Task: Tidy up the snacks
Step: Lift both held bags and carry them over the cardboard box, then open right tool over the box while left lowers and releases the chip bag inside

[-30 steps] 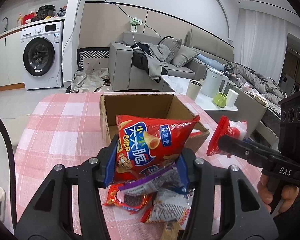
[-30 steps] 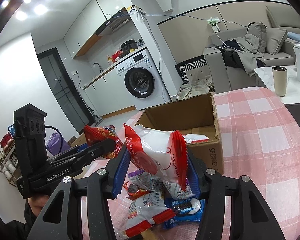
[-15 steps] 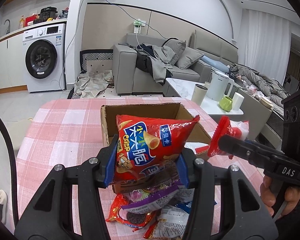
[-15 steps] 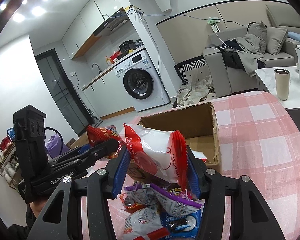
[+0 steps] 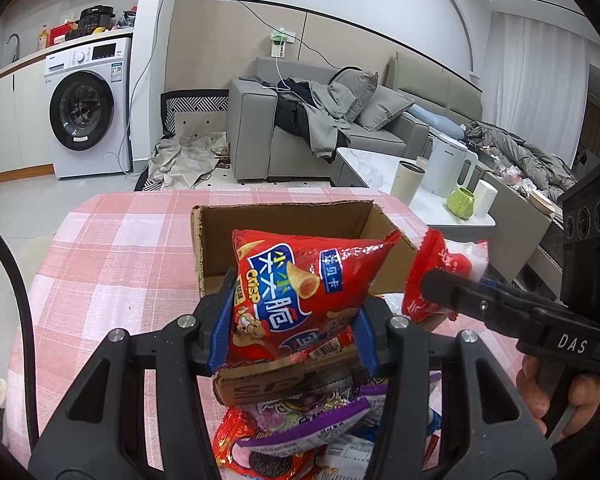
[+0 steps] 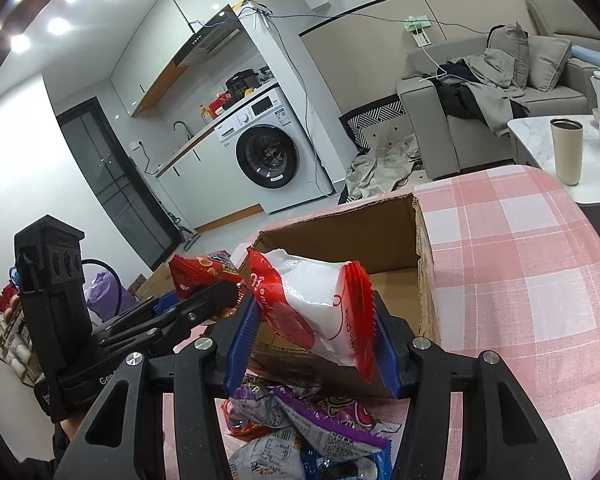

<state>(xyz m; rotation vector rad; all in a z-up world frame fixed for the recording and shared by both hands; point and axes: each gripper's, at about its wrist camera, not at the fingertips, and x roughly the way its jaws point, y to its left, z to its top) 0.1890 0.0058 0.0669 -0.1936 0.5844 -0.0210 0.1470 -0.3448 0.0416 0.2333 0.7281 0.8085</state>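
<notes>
Gripping one red crisp bag point(image 5: 296, 296) in left gripper point(image 5: 292, 322), one white-red packet point(image 6: 320, 312) in right gripper point(image 6: 314, 338), one cardboard box point(image 5: 284, 216)

washing machine point(image 5: 85, 106) | grey sofa point(image 5: 320, 136) | kettle point(image 5: 448, 166) | green mug point(image 5: 462, 203)

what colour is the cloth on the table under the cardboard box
The tablecloth is a pink and white check, clearest in the right wrist view beside the cardboard box.

- A table point(image 5: 112, 256) is covered by a pink checked cloth.
- An open cardboard box point(image 5: 284, 216) is set centrally.
- Snack packets point(image 6: 300, 424) are piled at its near side.
</notes>
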